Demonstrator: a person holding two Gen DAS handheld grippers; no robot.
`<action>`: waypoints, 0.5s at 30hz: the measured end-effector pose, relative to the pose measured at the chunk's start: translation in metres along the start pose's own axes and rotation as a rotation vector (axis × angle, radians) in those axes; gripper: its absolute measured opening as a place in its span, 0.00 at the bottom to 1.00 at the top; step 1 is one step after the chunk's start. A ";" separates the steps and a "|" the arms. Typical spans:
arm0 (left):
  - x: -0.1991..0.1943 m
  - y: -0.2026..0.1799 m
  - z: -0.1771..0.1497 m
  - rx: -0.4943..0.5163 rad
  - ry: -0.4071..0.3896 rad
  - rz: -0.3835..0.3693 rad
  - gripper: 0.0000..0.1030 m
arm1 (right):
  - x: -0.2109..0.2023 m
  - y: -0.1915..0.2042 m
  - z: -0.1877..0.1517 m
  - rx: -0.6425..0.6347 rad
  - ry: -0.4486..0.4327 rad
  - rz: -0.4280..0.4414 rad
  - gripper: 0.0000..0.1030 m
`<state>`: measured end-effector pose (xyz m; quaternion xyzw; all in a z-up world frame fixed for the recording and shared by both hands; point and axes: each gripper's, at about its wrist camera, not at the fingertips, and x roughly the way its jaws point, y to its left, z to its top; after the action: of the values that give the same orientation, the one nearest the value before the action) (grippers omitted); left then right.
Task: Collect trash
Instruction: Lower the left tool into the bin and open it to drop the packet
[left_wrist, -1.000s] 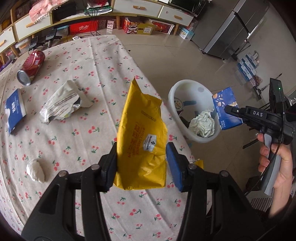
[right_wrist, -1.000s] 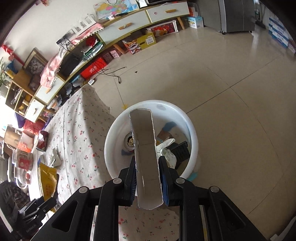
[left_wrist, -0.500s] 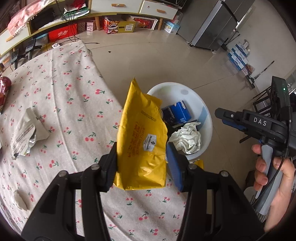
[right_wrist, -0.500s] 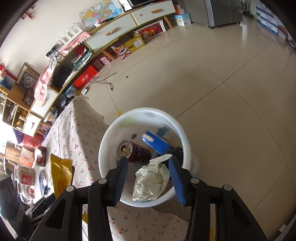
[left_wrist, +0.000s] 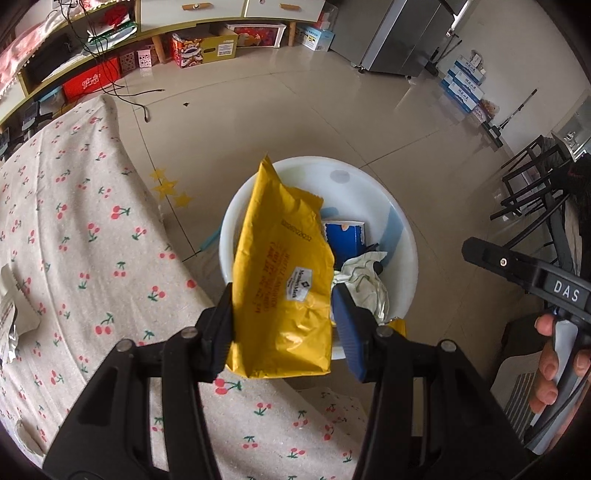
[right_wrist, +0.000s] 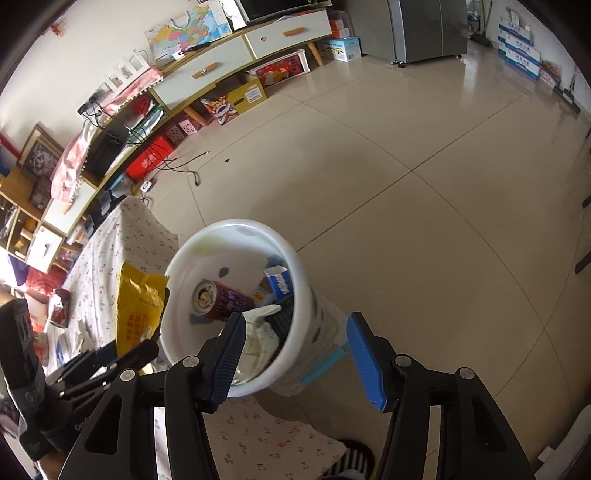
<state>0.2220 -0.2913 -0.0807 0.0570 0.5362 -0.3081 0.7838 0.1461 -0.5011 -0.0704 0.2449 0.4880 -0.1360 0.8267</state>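
Observation:
My left gripper (left_wrist: 282, 325) is shut on a yellow snack bag (left_wrist: 284, 280) and holds it upright over the near rim of the white trash bin (left_wrist: 373, 181) on the floor beside the table. The bag also shows in the right wrist view (right_wrist: 138, 310). The bin (right_wrist: 236, 229) holds a blue carton (right_wrist: 279, 282), a dark red can (right_wrist: 221, 301) and crumpled white paper (left_wrist: 364, 282). My right gripper (right_wrist: 293, 354) is open and empty, just above the bin's near right side.
The table with the cherry-print cloth (left_wrist: 74, 240) lies left of the bin. A silvery wrapper (left_wrist: 11, 314) lies at its left edge. Tiled floor (right_wrist: 424, 184) spreads beyond the bin. Low cabinets with boxes (right_wrist: 236, 66) line the far wall. Black chairs (left_wrist: 535, 192) stand at right.
My right gripper opened and dropped the blue carton into the bin, then pulled back. My left gripper carried the yellow bag from over the table to over the bin.

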 end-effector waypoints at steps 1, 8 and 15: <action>0.002 -0.001 0.001 0.006 -0.004 0.000 0.50 | -0.001 -0.003 0.000 0.001 -0.002 -0.007 0.58; -0.004 -0.003 0.001 0.036 -0.072 0.020 0.77 | -0.011 -0.011 -0.004 0.011 -0.021 -0.013 0.60; -0.018 0.005 -0.001 0.033 -0.078 0.054 0.79 | -0.017 -0.006 -0.004 0.001 -0.038 -0.010 0.63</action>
<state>0.2195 -0.2789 -0.0666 0.0726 0.4983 -0.2976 0.8111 0.1322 -0.5042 -0.0585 0.2403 0.4733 -0.1448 0.8350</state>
